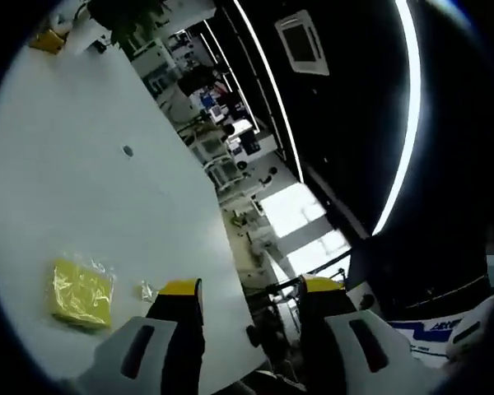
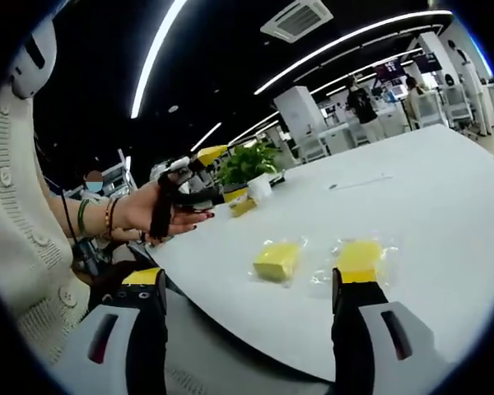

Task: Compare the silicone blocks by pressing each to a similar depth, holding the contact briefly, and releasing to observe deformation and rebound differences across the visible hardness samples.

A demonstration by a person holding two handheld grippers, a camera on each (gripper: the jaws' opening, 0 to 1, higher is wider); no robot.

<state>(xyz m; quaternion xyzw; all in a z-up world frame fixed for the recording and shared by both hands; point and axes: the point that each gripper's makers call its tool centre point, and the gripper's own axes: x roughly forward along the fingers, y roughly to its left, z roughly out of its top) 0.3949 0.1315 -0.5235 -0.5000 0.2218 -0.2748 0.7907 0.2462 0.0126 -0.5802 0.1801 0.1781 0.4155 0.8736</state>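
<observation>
Two yellow silicone blocks in clear wrappers lie on the white table point(image 2: 412, 189): a left block point(image 2: 277, 260) and a right block point(image 2: 360, 257). My right gripper point(image 2: 251, 284) is open at the table's near edge. Its right fingertip point(image 2: 358, 284) overlaps the near edge of the right block; I cannot tell if they touch. A person's hand point(image 2: 144, 212) holds the left gripper point(image 2: 204, 174) up in the air, away from the blocks. In the left gripper view, the left gripper point(image 1: 251, 288) is open with nothing between its fingers, and one wrapped yellow block point(image 1: 81, 294) lies on the table to the left.
A potted plant point(image 2: 251, 160), a white cup point(image 2: 259, 188) and a small yellow item point(image 2: 239, 200) stand at the table's far left corner. A scrap of clear wrapper point(image 1: 144, 290) lies near the block. A cream knit sleeve point(image 2: 20, 230) is at the left. Desks and a person point(image 2: 364, 103) are behind.
</observation>
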